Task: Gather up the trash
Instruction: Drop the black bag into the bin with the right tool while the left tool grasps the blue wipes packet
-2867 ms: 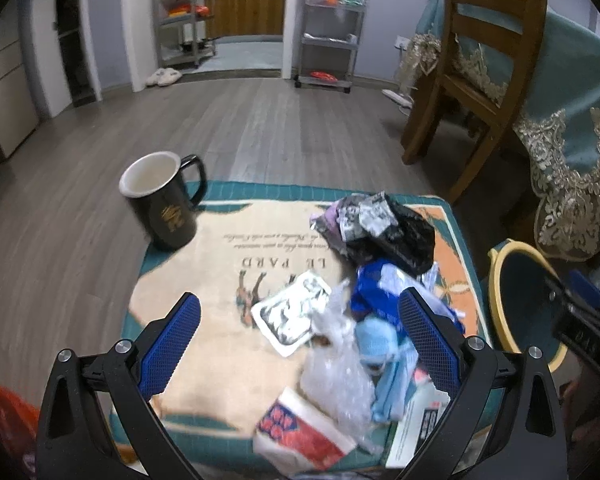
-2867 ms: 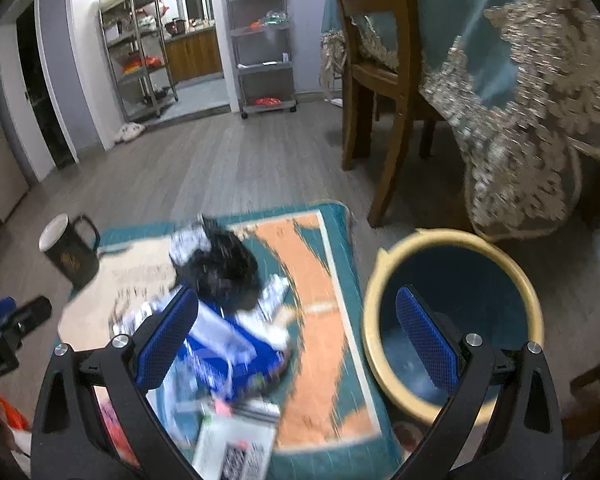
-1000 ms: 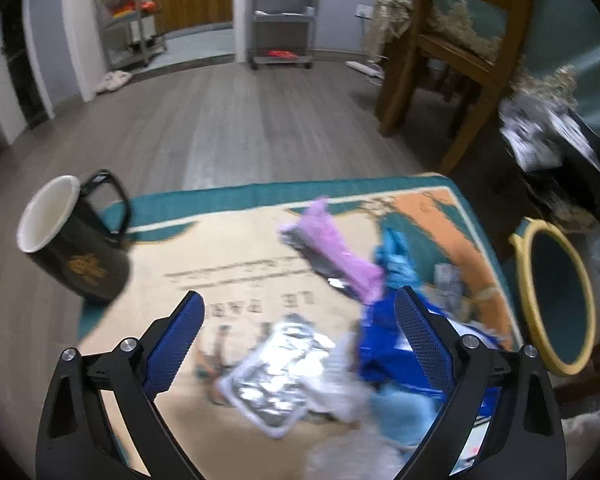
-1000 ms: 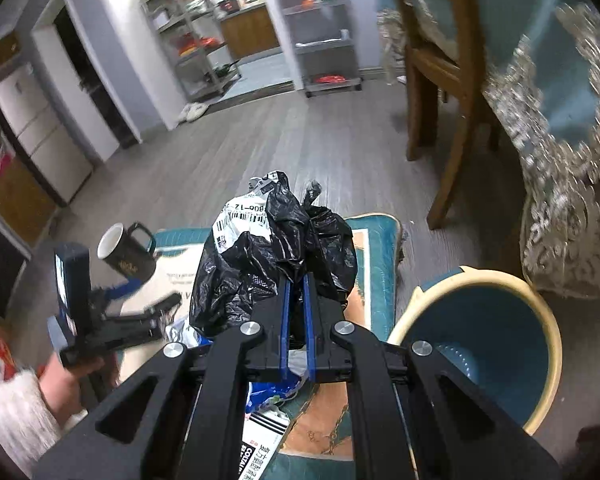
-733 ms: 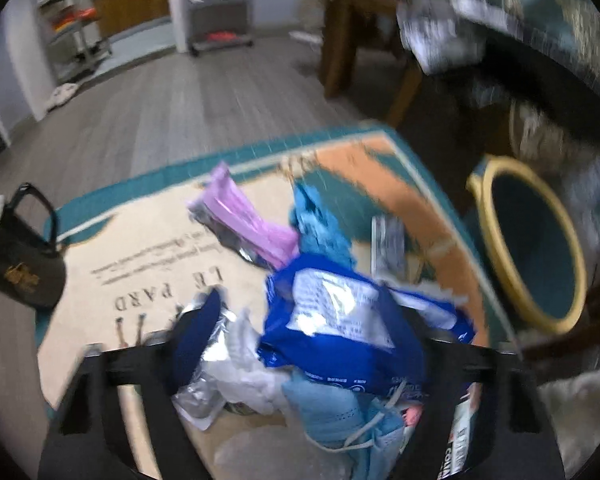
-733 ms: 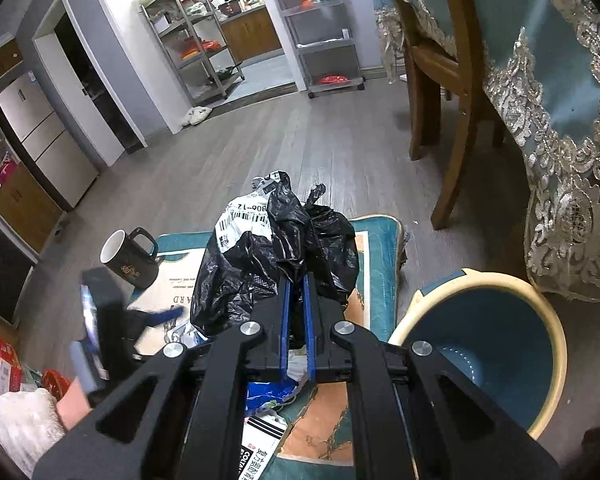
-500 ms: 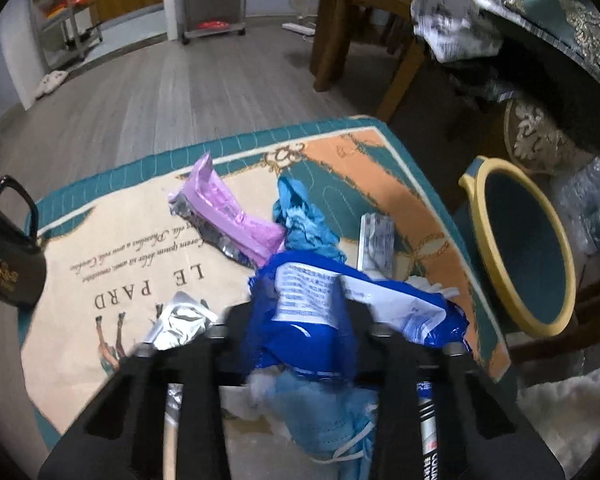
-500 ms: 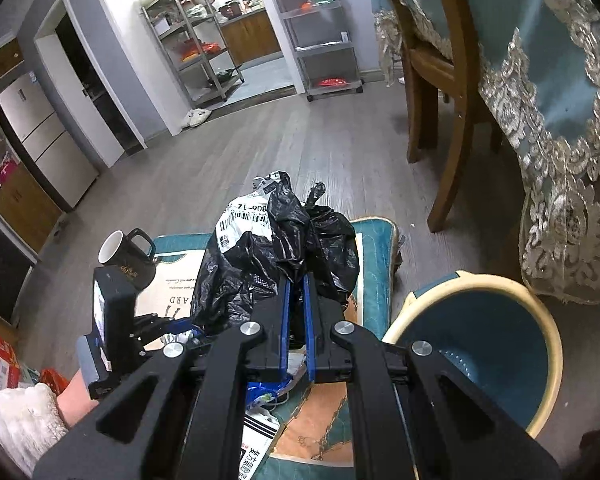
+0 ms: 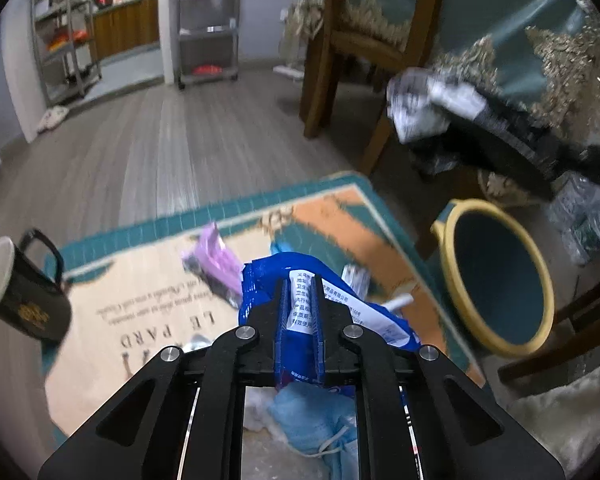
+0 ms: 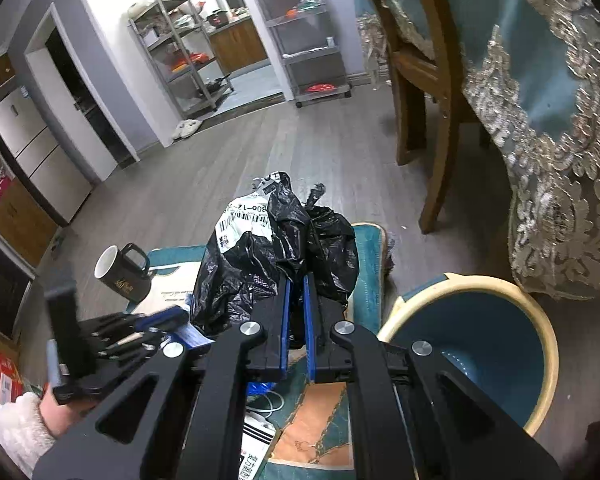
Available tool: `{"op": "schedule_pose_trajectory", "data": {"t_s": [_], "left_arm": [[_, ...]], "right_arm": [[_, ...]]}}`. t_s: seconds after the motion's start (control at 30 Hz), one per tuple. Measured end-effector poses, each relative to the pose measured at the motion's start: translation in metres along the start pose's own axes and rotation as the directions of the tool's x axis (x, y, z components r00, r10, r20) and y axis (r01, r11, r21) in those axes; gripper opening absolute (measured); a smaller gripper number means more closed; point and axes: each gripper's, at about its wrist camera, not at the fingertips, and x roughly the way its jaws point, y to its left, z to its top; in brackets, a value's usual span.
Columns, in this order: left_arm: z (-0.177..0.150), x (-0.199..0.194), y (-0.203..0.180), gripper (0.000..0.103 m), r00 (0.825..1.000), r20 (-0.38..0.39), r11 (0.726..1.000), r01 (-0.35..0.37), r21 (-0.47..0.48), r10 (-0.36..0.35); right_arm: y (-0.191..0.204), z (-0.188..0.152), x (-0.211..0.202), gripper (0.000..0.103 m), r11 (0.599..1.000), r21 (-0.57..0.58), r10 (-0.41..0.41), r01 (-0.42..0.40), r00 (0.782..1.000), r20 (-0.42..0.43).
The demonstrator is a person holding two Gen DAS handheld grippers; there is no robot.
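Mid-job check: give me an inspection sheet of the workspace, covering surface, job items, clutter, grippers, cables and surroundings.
Surface: patterned mat on a grey wood floor.
Job's things: blue wrapper and black plastic bag are both gripped; the bin, yellow-rimmed, stands open at the mat's right edge.
Clutter: purple wrapper, light blue mask and other scraps lie on the mat; black mug stands at its left edge.
Grippers: left gripper shut on the blue wrapper; right gripper shut on the black plastic bag.
Cables: nothing seen.
Surroundings: wooden chair, draped table, metal shelving.
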Motion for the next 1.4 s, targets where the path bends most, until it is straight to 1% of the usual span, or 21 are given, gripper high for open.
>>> {"op": "schedule_pose_trajectory", "data": {"t_s": [0.1,0.13,0.27,0.33,0.43,0.57,0.63,0.73,0.77,0.87,0.97,1.1,1.13,1.17,1.2,1.23,1.27,1.3,1.33,1.37,1.4], "left_arm": [[0.010,-0.012,-0.010,0.012,0.999,0.048,0.998,-0.028,0.047,0.026],[0.013,-0.015,-0.013,0.012,0.998,0.058,0.998,-0.027,0.054,0.024],[0.026,-0.025,-0.032,0.012,0.995,0.097,0.998,0.014,0.059,-0.019],[0.033,-0.029,-0.045,0.012,0.993,0.113,0.996,0.024,0.087,-0.034],[0.042,-0.036,-0.065,0.012,0.988,0.143,0.991,0.041,0.125,-0.059],[0.054,-0.039,-0.093,0.011,0.979,0.173,0.985,0.085,0.152,-0.112],[0.057,-0.037,-0.108,0.011,0.976,0.178,0.980,0.098,0.173,-0.129],[0.058,-0.025,-0.133,0.011,0.975,0.164,0.971,0.114,0.209,-0.150],[0.058,-0.020,-0.141,0.011,0.976,0.155,0.969,0.120,0.217,-0.155],[0.054,-0.006,-0.157,0.011,0.978,0.125,0.964,0.138,0.228,-0.169],[0.051,0.006,-0.171,0.011,0.979,0.109,0.961,0.142,0.235,-0.172],[0.045,0.016,-0.176,0.012,0.978,0.106,0.960,0.153,0.233,-0.182],[0.044,0.017,-0.176,0.014,0.978,0.106,0.961,0.153,0.229,-0.181],[0.043,0.017,-0.174,0.019,0.977,0.108,0.962,0.156,0.225,-0.184],[0.043,0.018,-0.174,0.022,0.976,0.108,0.962,0.161,0.222,-0.189],[0.043,0.019,-0.173,0.029,0.977,0.106,0.962,0.160,0.221,-0.187],[0.043,0.018,-0.172,0.036,0.977,0.107,0.962,0.158,0.221,-0.185],[0.043,0.017,-0.171,0.040,0.977,0.112,0.962,0.154,0.223,-0.183],[0.043,0.016,-0.171,0.046,0.977,0.115,0.963,0.152,0.224,-0.180],[0.043,0.015,-0.170,0.051,0.977,0.116,0.963,0.151,0.222,-0.180],[0.043,0.013,-0.168,0.053,0.976,0.118,0.963,0.154,0.219,-0.183]], "right_arm": [[-0.009,0.000,-0.005,0.006,0.999,0.022,-0.033,0.033,0.999,0.001],[-0.014,-0.001,-0.008,0.006,0.998,0.032,-0.047,0.047,0.999,0.002],[-0.031,-0.005,-0.015,0.006,0.993,0.053,-0.107,0.107,0.994,-0.012],[-0.039,-0.007,-0.019,0.006,0.990,0.053,-0.133,0.134,0.991,-0.019],[-0.049,-0.014,-0.030,0.006,0.981,0.042,-0.189,0.190,0.982,-0.015],[-0.068,-0.026,-0.051,0.006,0.964,0.067,-0.257,0.256,0.966,0.003],[-0.078,-0.033,-0.059,0.006,0.956,0.089,-0.280,0.279,0.960,0.001],[-0.095,-0.046,-0.067,0.006,0.937,0.107,-0.332,0.333,0.943,-0.027],[-0.101,-0.050,-0.066,0.006,0.929,0.102,-0.354,0.357,0.934,-0.048],[-0.114,-0.060,-0.061,0.006,0.914,0.095,-0.385,0.395,0.917,-0.105],[-0.126,-0.068,-0.052,0.006,0.910,0.097,-0.385,0.403,0.909,-0.158],[-0.137,-0.078,-0.039,0.007,0.908,0.100,-0.381,0.408,0.901,-0.208],[-0.140,-0.079,-0.038,0.008,0.906,0.102,-0.383,0.410,0.899,-0.213],[-0.140,-0.080,-0.037,0.008,0.905,0.103,-0.384,0.412,0.898,-0.214],[-0.140,-0.080,-0.036,0.009,0.905,0.104,-0.384,0.412,0.898,-0.213],[-0.140,-0.079,-0.036,0.010,0.904,0.102,-0.388,0.415,0.897,-0.213],[-0.140,-0.079,-0.035,0.012,0.903,0.100,-0.391,0.418,0.895,-0.214],[-0.139,-0.079,-0.035,0.015,0.903,0.100,-0.391,0.419,0.895,-0.214],[-0.139,-0.078,-0.035,0.017,0.903,0.102,-0.391,0.418,0.895,-0.213],[-0.138,-0.077,-0.036,0.022,0.903,0.104,-0.390,0.417,0.897,-0.210],[-0.139,-0.075,-0.036,0.027,0.904,0.105,-0.389,0.415,0.898,-0.205]]}}
